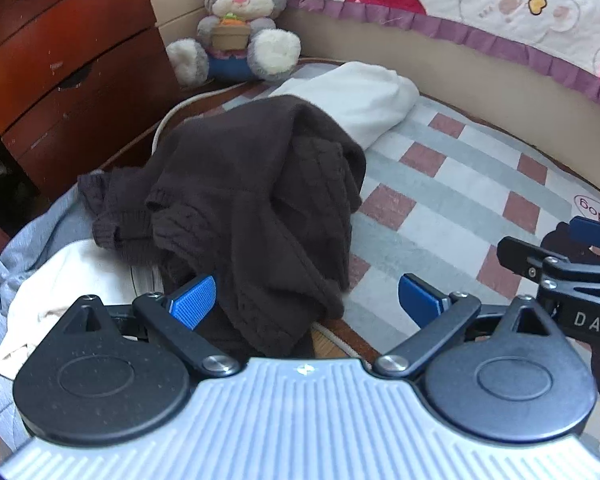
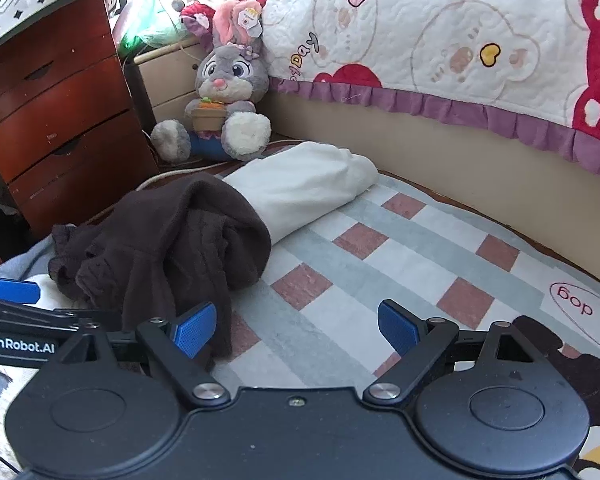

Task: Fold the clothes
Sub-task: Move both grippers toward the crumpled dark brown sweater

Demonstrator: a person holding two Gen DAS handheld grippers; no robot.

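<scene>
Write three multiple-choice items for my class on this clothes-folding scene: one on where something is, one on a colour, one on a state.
1. Where does the toy rabbit sit?
A. On the brown sweater
B. At the far edge of the rug, beside the wooden drawers
C. Between the right gripper's fingers

2. What colour is the crumpled sweater?
A. Dark brown
B. Red
C. Green

3. How does the left gripper stand?
A. Shut on the sweater
B. Shut on nothing
C. Open

Key: 1 B, it sits past the checked rug, next to the drawers. 2 A, the knit is dark brown. 3 C, its blue pads stand wide apart, pressing nothing.
</scene>
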